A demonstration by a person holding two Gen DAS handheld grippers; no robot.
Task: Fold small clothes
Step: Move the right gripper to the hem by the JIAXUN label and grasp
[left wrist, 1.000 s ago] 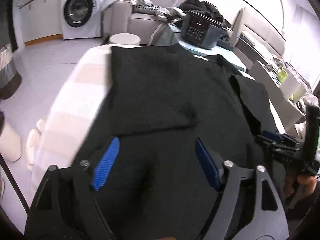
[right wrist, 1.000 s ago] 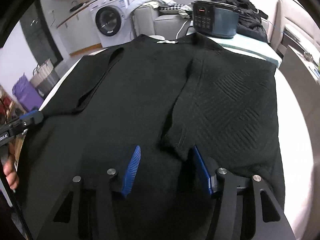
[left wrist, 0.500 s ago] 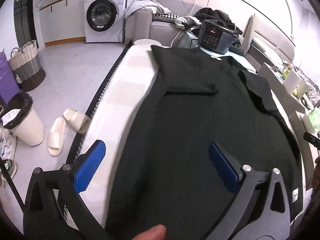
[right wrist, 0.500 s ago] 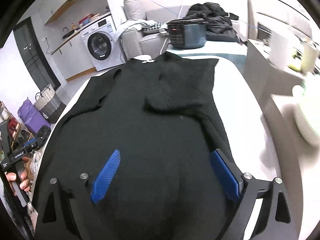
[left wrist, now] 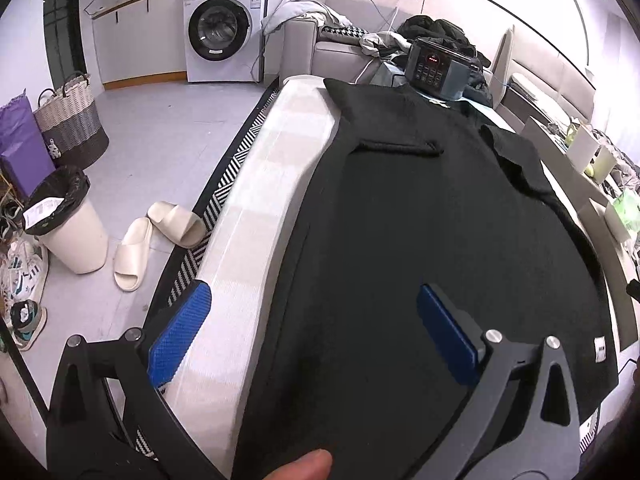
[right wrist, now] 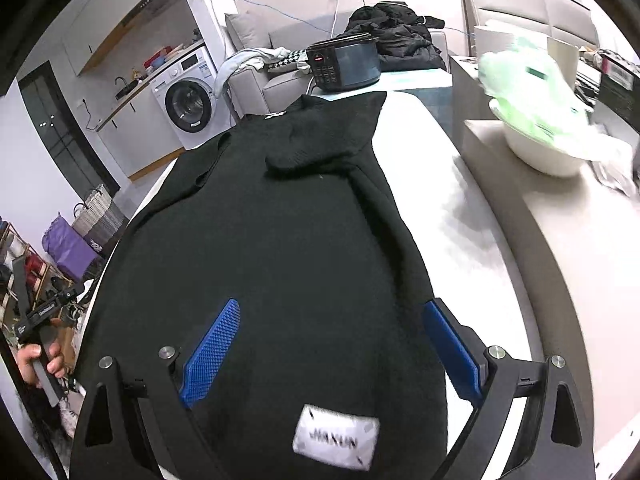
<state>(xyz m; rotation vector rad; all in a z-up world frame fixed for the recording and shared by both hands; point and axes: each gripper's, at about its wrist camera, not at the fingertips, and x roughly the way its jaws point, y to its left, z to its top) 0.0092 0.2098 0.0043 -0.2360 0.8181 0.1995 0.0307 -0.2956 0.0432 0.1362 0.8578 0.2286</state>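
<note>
Knitwear in black, a sweater point(left wrist: 420, 240), is spread flat along a white padded table point(left wrist: 260, 208), covering most of its length. Both sleeves are seen folded inward over the body near the far end, where the collar lies close to a dark electric cooker point(left wrist: 438, 68) standing at the table's far edge. The hem lies at the near edge, and a pale sewn label point(right wrist: 336, 438) is seen on it in the right wrist view.

The left gripper point(left wrist: 312, 328) is held above the near left edge of the table with its jaws spread wide; one blue pad point(left wrist: 178, 336) hangs past the edge of the sweater over the bare table, the other over the black cloth. No cloth is pinched between them. The right gripper point(right wrist: 332, 350) is held over the near right part of the sweater, its jaws likewise wide apart and gripping nothing, its right-hand pad sitting at the sweater's right edge.

A washing machine point(left wrist: 224, 32), a woven basket point(left wrist: 72, 124), a bin point(left wrist: 68, 224) and pale slippers point(left wrist: 156, 240) are seen on the floor beyond the table's left edge.
</note>
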